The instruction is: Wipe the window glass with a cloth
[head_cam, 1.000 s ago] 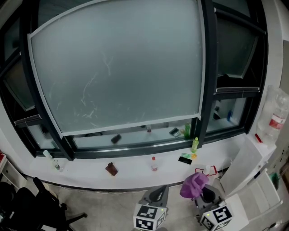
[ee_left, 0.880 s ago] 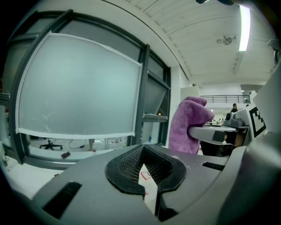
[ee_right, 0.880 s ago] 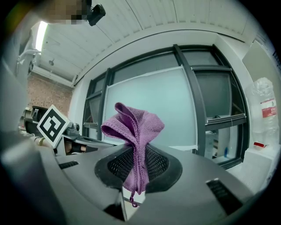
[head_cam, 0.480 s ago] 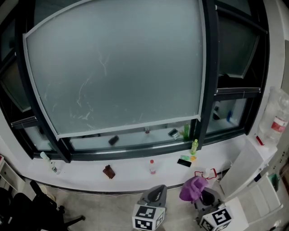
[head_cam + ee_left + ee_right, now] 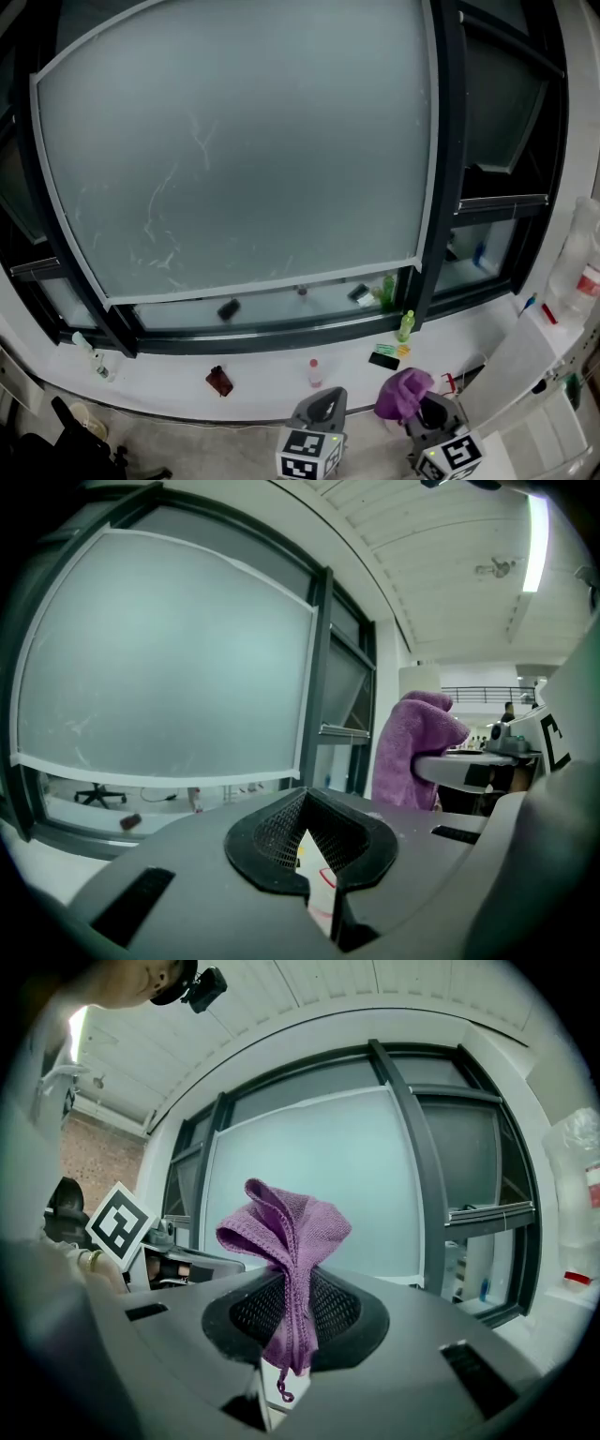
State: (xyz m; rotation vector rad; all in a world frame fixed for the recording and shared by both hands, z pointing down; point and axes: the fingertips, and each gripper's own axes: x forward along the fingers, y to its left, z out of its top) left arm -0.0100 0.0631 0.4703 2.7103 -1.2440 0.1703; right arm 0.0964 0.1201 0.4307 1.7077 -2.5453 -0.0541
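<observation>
A large frosted window pane (image 5: 244, 150) with faint white streaks fills the head view, framed in dark metal. My right gripper (image 5: 427, 412) sits at the bottom right, below the sill, shut on a bunched purple cloth (image 5: 403, 392) that sticks up from its jaws. In the right gripper view the cloth (image 5: 289, 1241) rises from the pinched jaws with the pane (image 5: 319, 1185) behind it. My left gripper (image 5: 319, 410) hangs beside it at bottom centre, shut with nothing held. The left gripper view shows the purple cloth (image 5: 412, 747) at right and the pane (image 5: 159, 667) ahead.
On the white sill (image 5: 272, 375) stand a small red-capped bottle (image 5: 314, 372), a green bottle (image 5: 405, 325), a dark phone (image 5: 383, 360), a brown object (image 5: 218, 381) and a spray bottle (image 5: 91, 354). A white panel (image 5: 511, 361) leans at the right. A black chair (image 5: 80, 436) is at lower left.
The head view has tilted up and drifted right, so the pane fills more of it and the sill sits lower. Both grippers stay low, the cloth still held.
</observation>
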